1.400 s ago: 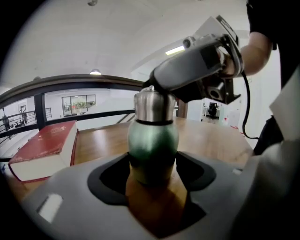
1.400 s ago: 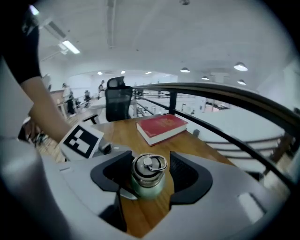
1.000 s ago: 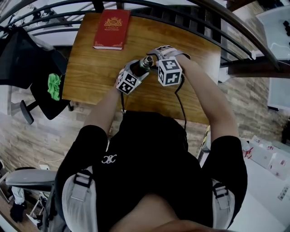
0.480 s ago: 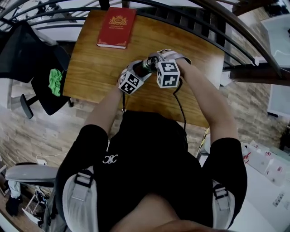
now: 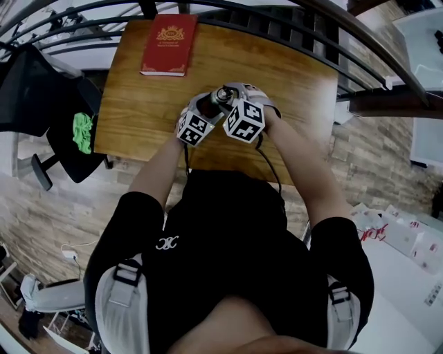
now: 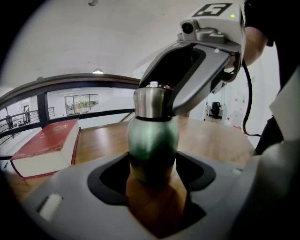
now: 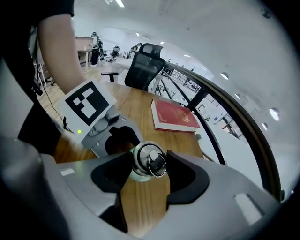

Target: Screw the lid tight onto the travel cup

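The travel cup (image 6: 152, 140) stands on the wooden table (image 5: 138, 104); its body is green and its steel lid (image 7: 149, 161) carries a small ring. My left gripper (image 6: 152, 164) is shut on the green body low down. From above and the right, my right gripper (image 7: 149, 164) reaches down over the cup's top. Its jaws have just been closing a little, and they sit against both sides of the lid. In the head view both grippers meet at the cup (image 5: 220, 95), and their marker cubes hide most of it.
A red book (image 5: 169, 45) lies at the table's far left corner. A dark railing (image 5: 277, 21) runs behind the table. A black office chair (image 5: 55, 124) with a green cloth (image 5: 83, 131) stands left of the table. A cable (image 5: 273, 166) trails from the right gripper.
The right gripper has rolled about its own axis over the lid, its marker cube turning and shifting slightly left. The left gripper and the cup have kept still.
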`<state>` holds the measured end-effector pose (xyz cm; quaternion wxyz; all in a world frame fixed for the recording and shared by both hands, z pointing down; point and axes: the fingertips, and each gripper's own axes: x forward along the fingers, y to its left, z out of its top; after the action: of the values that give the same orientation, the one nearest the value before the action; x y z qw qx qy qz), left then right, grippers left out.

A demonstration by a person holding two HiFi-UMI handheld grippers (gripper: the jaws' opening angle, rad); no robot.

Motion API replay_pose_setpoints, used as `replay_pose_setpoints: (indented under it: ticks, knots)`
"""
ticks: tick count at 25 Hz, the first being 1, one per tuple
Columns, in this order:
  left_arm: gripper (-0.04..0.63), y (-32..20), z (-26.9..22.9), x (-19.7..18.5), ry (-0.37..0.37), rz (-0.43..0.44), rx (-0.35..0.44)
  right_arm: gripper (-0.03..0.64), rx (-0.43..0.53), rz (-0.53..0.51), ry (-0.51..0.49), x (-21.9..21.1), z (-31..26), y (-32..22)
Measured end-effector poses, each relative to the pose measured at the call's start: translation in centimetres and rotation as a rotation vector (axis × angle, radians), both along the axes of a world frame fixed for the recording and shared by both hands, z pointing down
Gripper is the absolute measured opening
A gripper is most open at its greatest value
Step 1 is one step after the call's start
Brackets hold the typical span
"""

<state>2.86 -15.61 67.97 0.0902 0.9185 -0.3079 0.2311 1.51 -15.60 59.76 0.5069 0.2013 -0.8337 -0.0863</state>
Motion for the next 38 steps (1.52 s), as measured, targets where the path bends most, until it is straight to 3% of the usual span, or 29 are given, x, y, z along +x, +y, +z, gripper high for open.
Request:
replay_pose_setpoints:
  ticks: [10,16,20,25,29,32,33,35,38]
  knots:
    - [0.359,0.0,0.4,-0.1,-0.014,-0.026,-0.039,0.23,0.012,0.133,-0.054,0.1,0.0,-0.3]
    - [0.357,0.3,0.7,-0.2,-0.041,-0.021,-0.09,0.232,0.064,0.078,-0.059,0.0,0.0,0.0]
    - [0.351,1.1,0.8,-1.1,-0.097,-0.031,-0.102,0.23,-0.025,0.145,-0.224,0.9,-0.7,0.2]
    - [0.34,1.7,-1.6,-3.7,-0.061,-0.124,-0.09,0.23,-0.028,0.31,-0.488,4.3,-5.4,0.0]
    - [0.236,1.0,-4.6,-6.6,-0.04,-0.25,-0.081,0.227,-0.019,0.47,-0.724,7.4,-8.6,1.0]
    - [0.179,0.4,-9.4,-8.1,0.004,-0.328,-0.013,0.225,0.04,0.597,-0.857,10.6,-10.9,1.7]
    - [0.178,0.1,-11.2,-8.3,0.022,-0.345,0.02,0.203,0.065,0.644,-0.903,12.0,-11.8,1.6]
    - [0.159,-0.4,-14.9,-8.6,0.041,-0.374,0.098,0.097,0.12,0.731,-0.989,14.7,-14.0,1.4]
    - [0.132,-1.1,-20.1,-9.2,0.034,-0.428,0.223,0.003,0.212,0.822,-1.044,18.1,-17.4,0.8]
